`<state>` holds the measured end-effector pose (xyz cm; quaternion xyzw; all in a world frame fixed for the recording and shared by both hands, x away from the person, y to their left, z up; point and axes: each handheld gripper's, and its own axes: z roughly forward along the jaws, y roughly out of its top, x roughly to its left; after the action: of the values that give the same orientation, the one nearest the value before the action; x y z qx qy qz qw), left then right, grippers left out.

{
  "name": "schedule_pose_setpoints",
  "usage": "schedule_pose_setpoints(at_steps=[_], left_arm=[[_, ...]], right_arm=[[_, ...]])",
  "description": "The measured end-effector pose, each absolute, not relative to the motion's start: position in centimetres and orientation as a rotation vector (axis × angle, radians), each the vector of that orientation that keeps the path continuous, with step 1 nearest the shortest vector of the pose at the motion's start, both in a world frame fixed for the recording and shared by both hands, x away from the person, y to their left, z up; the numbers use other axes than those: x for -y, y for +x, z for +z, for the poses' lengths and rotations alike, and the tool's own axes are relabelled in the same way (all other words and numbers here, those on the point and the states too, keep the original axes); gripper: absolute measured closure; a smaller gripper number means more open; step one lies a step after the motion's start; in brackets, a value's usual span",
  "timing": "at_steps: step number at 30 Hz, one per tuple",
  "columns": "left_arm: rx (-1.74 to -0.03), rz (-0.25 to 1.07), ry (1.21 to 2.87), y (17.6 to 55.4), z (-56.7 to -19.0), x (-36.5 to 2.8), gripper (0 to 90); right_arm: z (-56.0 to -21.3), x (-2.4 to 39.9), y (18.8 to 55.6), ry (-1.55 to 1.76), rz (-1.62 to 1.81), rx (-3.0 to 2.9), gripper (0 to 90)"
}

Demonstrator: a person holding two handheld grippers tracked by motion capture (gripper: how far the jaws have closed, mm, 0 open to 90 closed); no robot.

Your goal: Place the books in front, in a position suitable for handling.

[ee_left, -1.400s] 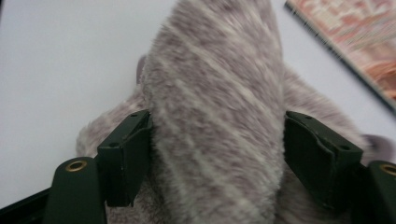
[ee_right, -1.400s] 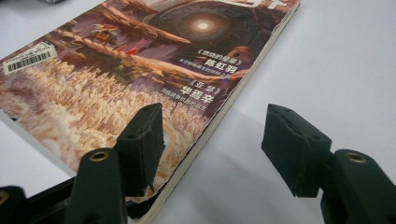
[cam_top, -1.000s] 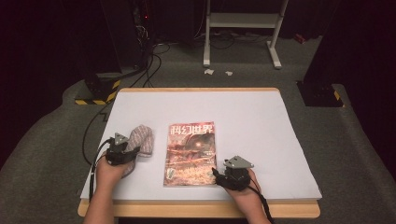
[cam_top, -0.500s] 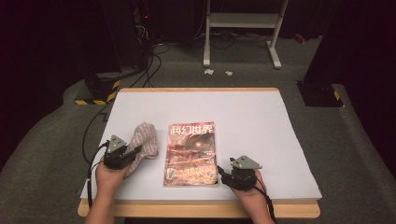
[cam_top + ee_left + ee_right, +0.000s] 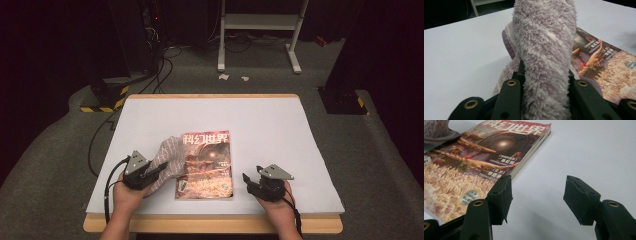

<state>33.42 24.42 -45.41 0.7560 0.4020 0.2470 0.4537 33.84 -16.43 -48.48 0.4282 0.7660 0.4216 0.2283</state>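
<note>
A magazine (image 5: 206, 163) with a red and orange cover lies flat near the table's front, also in the right gripper view (image 5: 481, 160) and the left gripper view (image 5: 604, 65). A fuzzy grey-lilac cloth (image 5: 167, 156) is lifted at the magazine's left edge and drapes partly over the cover. My left gripper (image 5: 150, 172) is shut on the cloth (image 5: 544, 62), which stands up between its jaws. My right gripper (image 5: 248, 181) rests on the table just right of the magazine's front corner, open, with bare table between its fingertips (image 5: 537, 197).
The white table (image 5: 270, 125) has a wooden front edge (image 5: 210, 224). Cables (image 5: 97, 145) trail off the left side to the floor. A white metal stand (image 5: 260, 30) and dark equipment sit beyond the far edge.
My left gripper has lifted the cloth and carried it right, so it now overlaps the magazine's left edge. The right gripper has shifted slightly toward the front edge.
</note>
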Motion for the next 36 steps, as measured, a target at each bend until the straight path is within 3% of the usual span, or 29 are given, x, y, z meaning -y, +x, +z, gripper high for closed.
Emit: schedule_pose_setpoints(at_steps=[5,18,21,28,36], left_arm=[[-1.024,0.566,1.858,33.4,-46.2,-24.3,70.6],[-1.079,0.708,1.774,37.3,-42.5,-25.3,70.7],[-1.111,0.751,1.795,39.6,-42.2,-25.0,70.7],[-1.116,0.743,1.955,43.4,-44.2,-22.0,70.7],[-1.136,0.603,2.088,47.8,-48.3,-17.3,70.7]], right_arm=[[-48.4,16.9,33.8,1.184,1.16,-2.095,39.1],[-48.4,16.9,33.9,1.193,1.163,-2.101,39.2],[-48.4,16.9,33.9,1.193,1.167,-2.105,39.2],[-48.1,17.1,34.0,1.186,1.179,-2.097,39.3],[-49.1,18.0,34.8,1.218,1.173,-2.13,37.7]])
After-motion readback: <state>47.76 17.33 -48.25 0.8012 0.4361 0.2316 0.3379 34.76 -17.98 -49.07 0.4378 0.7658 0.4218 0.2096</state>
